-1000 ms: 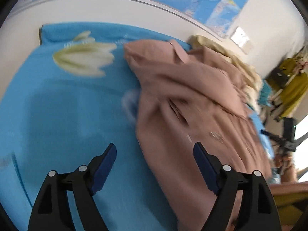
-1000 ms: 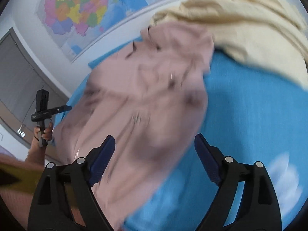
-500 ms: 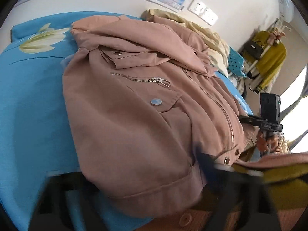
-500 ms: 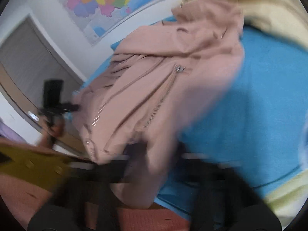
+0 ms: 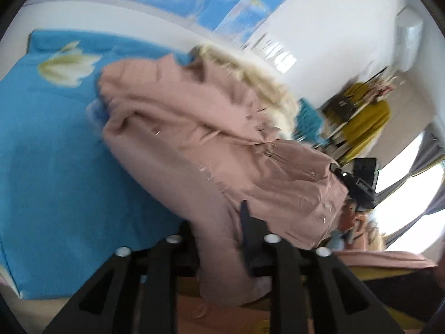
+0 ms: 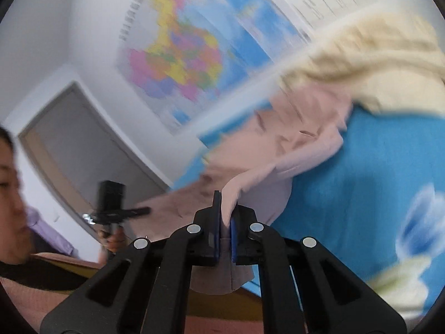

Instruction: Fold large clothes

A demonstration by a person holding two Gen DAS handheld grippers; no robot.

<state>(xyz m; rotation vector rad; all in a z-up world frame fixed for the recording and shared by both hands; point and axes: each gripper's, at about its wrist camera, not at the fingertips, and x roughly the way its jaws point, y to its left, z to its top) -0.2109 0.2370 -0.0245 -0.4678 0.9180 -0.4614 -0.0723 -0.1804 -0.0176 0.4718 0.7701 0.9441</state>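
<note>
A dusty-pink jacket [image 5: 208, 139] lies rumpled on a bed with a blue flowered sheet [image 5: 55, 153]. Its near hem is lifted off the sheet. My left gripper [image 5: 215, 217] pinches a thick bunch of that hem between its pads, though its jaws are opening slightly. In the right wrist view the pink jacket [image 6: 292, 144] stretches away from my right gripper [image 6: 225, 206], which is shut on a thin fold of its edge. Both views are blurred by motion.
A cream garment [image 5: 264, 83] [image 6: 375, 55] is heaped at the head of the bed behind the jacket. Maps [image 6: 180, 55] hang on the wall. A rack of yellow clothes [image 5: 367, 122] stands at the right. A person's head [image 6: 11, 194] shows at the left edge, near a door [image 6: 69, 139].
Both grippers went from wide open above the jacket to closed on its near edge. The held hem has risen off the sheet and both views tilted upward.
</note>
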